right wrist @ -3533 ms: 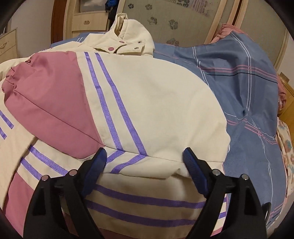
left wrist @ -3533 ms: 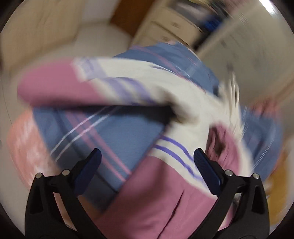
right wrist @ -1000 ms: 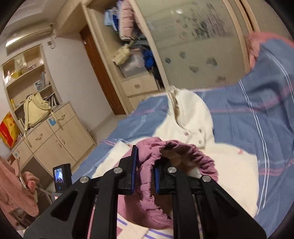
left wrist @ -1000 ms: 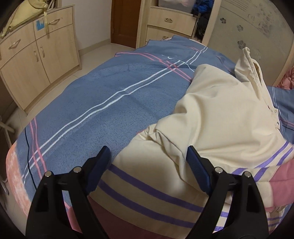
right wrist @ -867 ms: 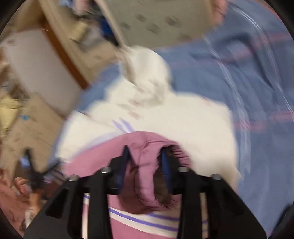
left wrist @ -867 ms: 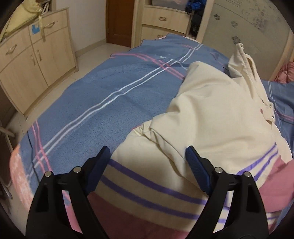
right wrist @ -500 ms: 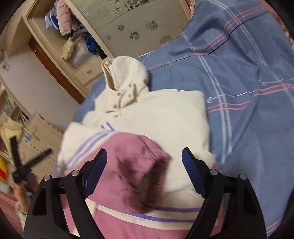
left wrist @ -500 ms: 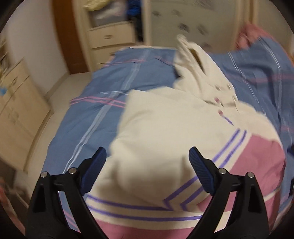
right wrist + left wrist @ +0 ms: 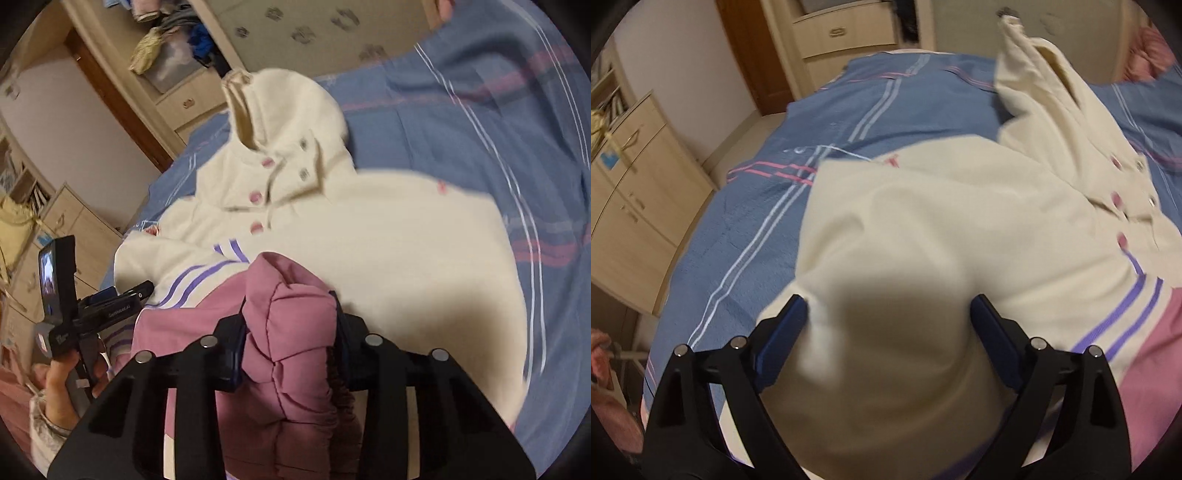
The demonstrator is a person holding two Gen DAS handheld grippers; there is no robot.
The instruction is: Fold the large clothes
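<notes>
Cream jacket [image 9: 388, 236] spread on blue bed [image 9: 461, 122]. Right gripper [image 9: 288, 343] jaws pinch pink cuff [image 9: 291, 317]; left gripper [image 9: 888, 321] jaws wide, empty. Risk: bunched cuff slips, sleeve fold collapses.

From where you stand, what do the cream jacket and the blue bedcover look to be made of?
The jacket looks like soft, matte fleece or brushed cotton: fuzzy, no sheen, rounded folds. Its pink cuff, between the right tongs, looks smoother and gathered. The bedcover looks like thin woven cotton, slightly crinkled.
</notes>
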